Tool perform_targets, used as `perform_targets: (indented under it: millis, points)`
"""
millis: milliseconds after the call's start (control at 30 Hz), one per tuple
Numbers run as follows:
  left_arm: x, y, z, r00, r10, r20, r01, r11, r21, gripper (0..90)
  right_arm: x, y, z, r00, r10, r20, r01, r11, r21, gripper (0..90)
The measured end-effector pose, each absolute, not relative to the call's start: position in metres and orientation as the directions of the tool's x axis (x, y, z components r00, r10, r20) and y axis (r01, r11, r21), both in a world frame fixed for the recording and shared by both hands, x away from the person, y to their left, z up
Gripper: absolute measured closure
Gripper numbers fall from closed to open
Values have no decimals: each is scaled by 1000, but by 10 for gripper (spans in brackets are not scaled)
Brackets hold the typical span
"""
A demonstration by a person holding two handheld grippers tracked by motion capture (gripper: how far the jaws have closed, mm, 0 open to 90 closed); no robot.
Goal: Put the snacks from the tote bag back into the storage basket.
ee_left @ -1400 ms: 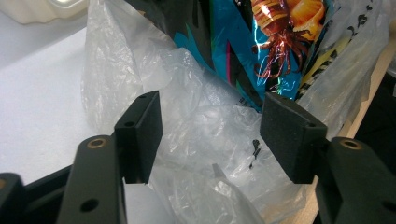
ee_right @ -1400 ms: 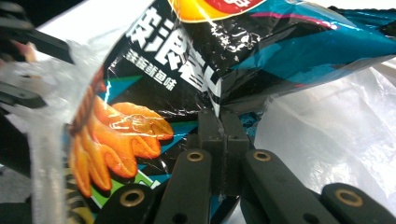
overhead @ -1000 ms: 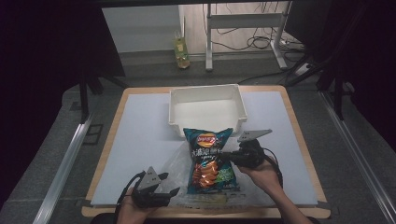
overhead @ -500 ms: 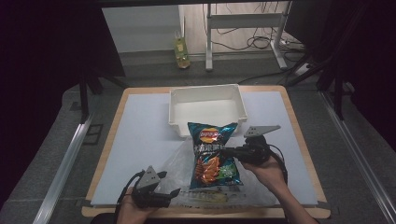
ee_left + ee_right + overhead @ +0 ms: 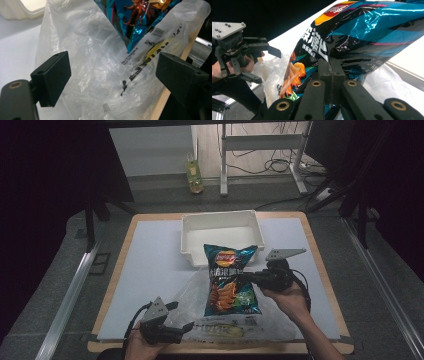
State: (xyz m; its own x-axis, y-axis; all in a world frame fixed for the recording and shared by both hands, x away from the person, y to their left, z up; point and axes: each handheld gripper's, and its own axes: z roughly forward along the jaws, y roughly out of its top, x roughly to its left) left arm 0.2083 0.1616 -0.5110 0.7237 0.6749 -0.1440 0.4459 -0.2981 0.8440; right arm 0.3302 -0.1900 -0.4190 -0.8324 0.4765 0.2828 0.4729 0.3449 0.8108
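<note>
- The white bin (image 5: pixel 221 236) sits at 12 o'clock on the table (image 5: pixel 150 265); what I see of its inside is bare.
- The clear plastic bag (image 5: pixel 200 295) lies crumpled at 6 o'clock, near the front edge, mouth toward the bin.
- The chip bag (image 5: pixel 230 279) stands up over the plastic bag's middle, its top edge near the bin's front wall.
- My right gripper (image 5: pixel 248 278), at 3 o'clock of the chip bag, has its jaws pressed together on the packet's side edge.
- My left gripper (image 5: pixel 184 319), at 7 o'clock, has just been opening; its jaws stand apart with the plastic bag's film between them, pads off it.
- The left gripper view shows printed black lettering on the film and the chip bag's lower corner (image 5: pixel 130 47) poking into it.
- The right gripper view shows the pinch close up (image 5: pixel 331 75) and the left gripper (image 5: pixel 265 65) gaping beyond.
</note>
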Motion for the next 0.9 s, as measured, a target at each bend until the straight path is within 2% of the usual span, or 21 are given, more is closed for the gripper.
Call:
perform_targets:
  millis: [400, 900]
  points:
    - [206, 164, -508, 727, 678, -107, 409, -303, 861, 40, 339, -191, -410, -829, 484, 278, 462, 315, 829, 898]
    - [206, 166, -509, 723, 685, -90, 397, -305, 865, 27, 357, -187, -399, -823, 495, 278, 459, 293, 839, 898]
